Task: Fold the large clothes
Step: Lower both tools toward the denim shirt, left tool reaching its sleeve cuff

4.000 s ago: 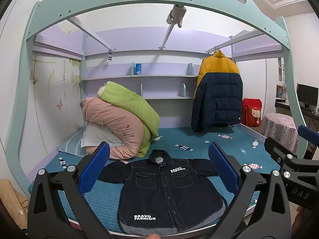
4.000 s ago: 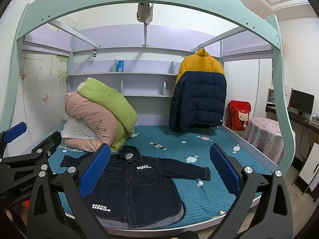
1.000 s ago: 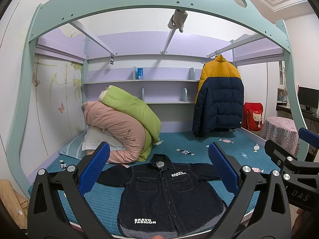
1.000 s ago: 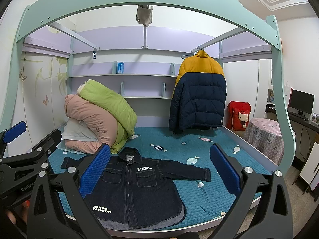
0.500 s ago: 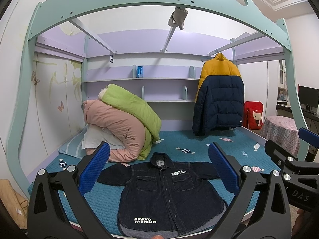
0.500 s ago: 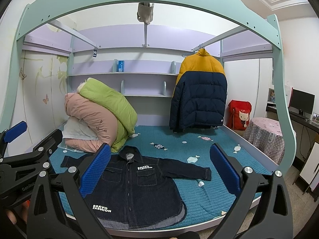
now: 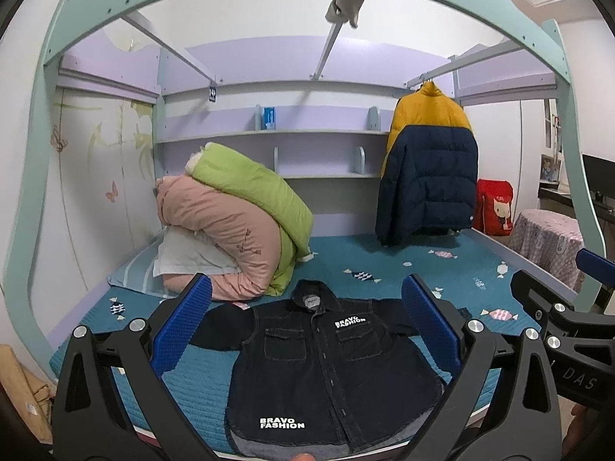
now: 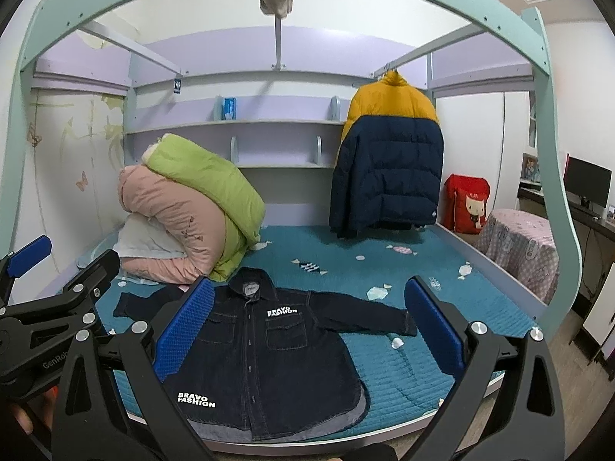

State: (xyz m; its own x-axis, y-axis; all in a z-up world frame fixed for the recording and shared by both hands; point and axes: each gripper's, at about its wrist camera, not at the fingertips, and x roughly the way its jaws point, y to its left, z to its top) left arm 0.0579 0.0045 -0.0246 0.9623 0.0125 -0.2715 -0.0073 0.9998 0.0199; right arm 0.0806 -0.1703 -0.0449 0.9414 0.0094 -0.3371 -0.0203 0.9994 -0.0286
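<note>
While both grippers [image 7: 307,326] [image 8: 309,326] gape: "BRAVO FASHION" denim jacket [image 7: 330,368], flat on bed [image 8: 403,361].

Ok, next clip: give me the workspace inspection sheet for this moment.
Surface: teal bedspread, flat, candy pattern.
Job's things: dark denim shirt spread face up, buttoned, sleeves out, hem at the near edge.
Clutter: pink and green quilts piled on a pillow, far left.
Grippers: left gripper and right gripper both open, above the shirt, holding nothing.
Cables: nothing seen.
Surroundings: puffer jacket hanging from a rail; shelves; red bag; monitor.
</note>
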